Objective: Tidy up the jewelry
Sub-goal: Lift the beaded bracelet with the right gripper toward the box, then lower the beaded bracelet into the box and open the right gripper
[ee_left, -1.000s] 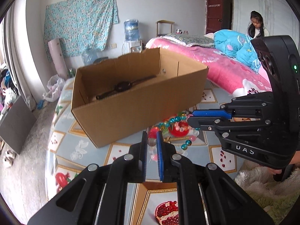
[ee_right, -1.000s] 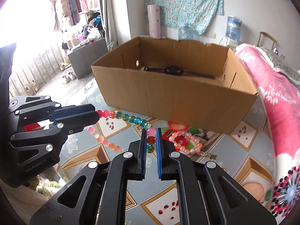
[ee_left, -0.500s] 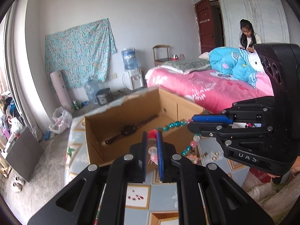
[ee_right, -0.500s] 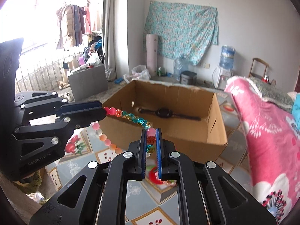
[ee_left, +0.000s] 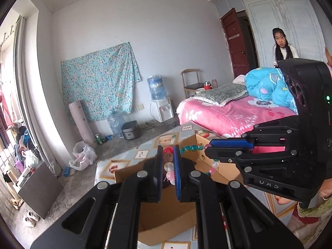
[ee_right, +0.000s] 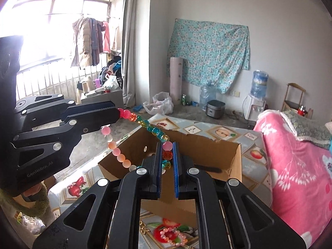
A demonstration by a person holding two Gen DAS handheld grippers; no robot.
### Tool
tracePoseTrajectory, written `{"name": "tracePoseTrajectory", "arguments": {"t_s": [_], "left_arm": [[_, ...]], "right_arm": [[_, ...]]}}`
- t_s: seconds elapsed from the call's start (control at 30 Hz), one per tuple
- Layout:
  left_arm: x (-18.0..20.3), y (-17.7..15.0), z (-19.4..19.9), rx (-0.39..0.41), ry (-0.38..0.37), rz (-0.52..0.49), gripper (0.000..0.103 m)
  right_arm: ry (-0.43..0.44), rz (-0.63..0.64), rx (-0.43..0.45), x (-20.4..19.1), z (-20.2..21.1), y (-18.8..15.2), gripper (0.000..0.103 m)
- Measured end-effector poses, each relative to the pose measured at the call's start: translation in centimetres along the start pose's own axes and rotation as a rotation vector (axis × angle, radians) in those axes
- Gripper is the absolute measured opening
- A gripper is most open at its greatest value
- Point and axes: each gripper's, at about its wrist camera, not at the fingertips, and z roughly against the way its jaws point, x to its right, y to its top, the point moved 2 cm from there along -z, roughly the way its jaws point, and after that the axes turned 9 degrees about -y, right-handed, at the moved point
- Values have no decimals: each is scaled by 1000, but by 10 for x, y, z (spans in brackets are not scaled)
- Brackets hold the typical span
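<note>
A multicoloured bead necklace (ee_right: 152, 127) is stretched between both grippers above an open cardboard box (ee_right: 207, 145). My right gripper (ee_right: 167, 144) is shut on its red and teal beads. My left gripper (ee_right: 117, 114) pinches the pink end, and a loop of peach beads (ee_right: 119, 156) hangs below. In the left wrist view my left gripper (ee_left: 168, 148) is shut on red and clear beads (ee_left: 168, 166), with teal beads (ee_left: 191, 147) running to my right gripper (ee_left: 207, 147). The box (ee_left: 166, 215) lies under both. A dark strap-like item (ee_right: 207, 169) rests inside it.
A pink bead bracelet (ee_right: 172, 235) and a gold piece (ee_right: 144, 229) lie on the fruit-patterned tablecloth (ee_right: 222, 132) in front of the box. A pink bed (ee_right: 294, 166) borders the table on the right. A person (ee_left: 283, 49) stands by the door.
Both grippers have risen together with the necklace, from just over the tablecloth in front of the box to above its opening. The views have tilted up toward the room.
</note>
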Motion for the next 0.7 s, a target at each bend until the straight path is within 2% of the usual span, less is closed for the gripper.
{"name": "tracePoseTrajectory", "arguments": {"t_s": [0.2,0.37,0.5,0.7], "left_arm": [[-19,22,-24,3,1,13,9],[-41,29,-57,-57,0,30,9],[-53,18,-96,-160,-34,71,9],[-75,-33,-149,-371,-123,200,9]], "right_arm": [[91,-11,-44,18,-35,26,7],[172,-7,-119,26,-78,37,7],[263,-34,-254,29,-118,28,7],[409,-66,-508,17,-167,0,7]]}}
